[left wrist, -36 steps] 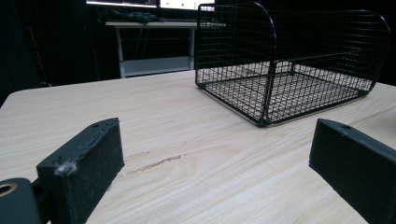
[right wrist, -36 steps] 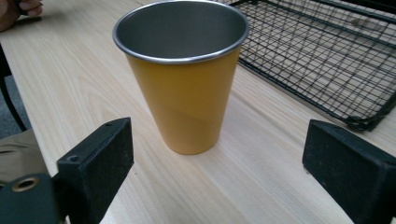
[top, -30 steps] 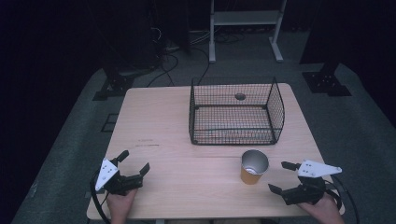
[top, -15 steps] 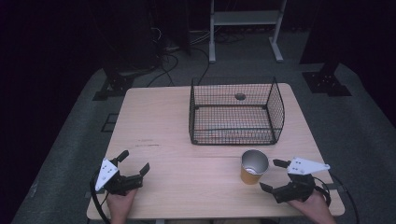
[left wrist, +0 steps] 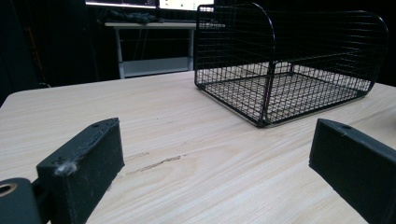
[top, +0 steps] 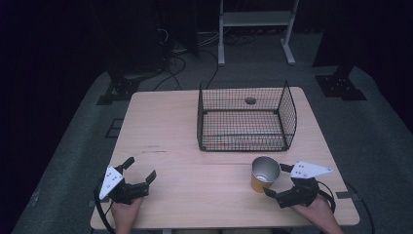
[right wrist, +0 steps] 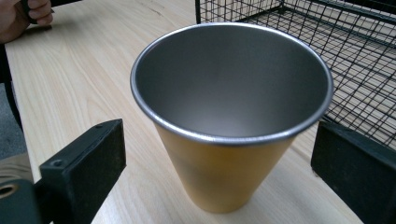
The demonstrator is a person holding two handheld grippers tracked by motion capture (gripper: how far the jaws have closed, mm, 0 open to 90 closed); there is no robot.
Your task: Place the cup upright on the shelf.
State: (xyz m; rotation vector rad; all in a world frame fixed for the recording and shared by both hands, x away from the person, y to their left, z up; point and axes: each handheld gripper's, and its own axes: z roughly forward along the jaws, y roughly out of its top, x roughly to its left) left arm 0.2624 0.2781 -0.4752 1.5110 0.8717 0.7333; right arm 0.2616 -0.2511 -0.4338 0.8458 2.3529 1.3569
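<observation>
Holding my right gripper (top: 278, 181) low over the pale wooden table (top: 165, 131), I have its jaws spread wide with the cup (top: 265, 173) standing upright between them, neither jaw touching it. In the right gripper view the cup (right wrist: 231, 121) has a yellow-orange outer wall, a dull metal inside and a bright rolled rim, and it is empty. Seen from the high view, the cup sits toward five o'clock on the tabletop, near the front edge, and the black wire basket (top: 243, 117) stands just beyond it toward twelve o'clock, close but apart. My left gripper (top: 139, 173) rests at about seven o'clock, well apart from the cup, jaws open on nothing; in its own view the bare wood grain runs between the jaws, with a short dark scratch (left wrist: 154, 164) on the surface. A grey carpeted floor (top: 73, 161) surrounds the table, and at twelve o'clock the dim room holds a white frame stand (top: 255, 29) and loose cables (top: 170, 58).
</observation>
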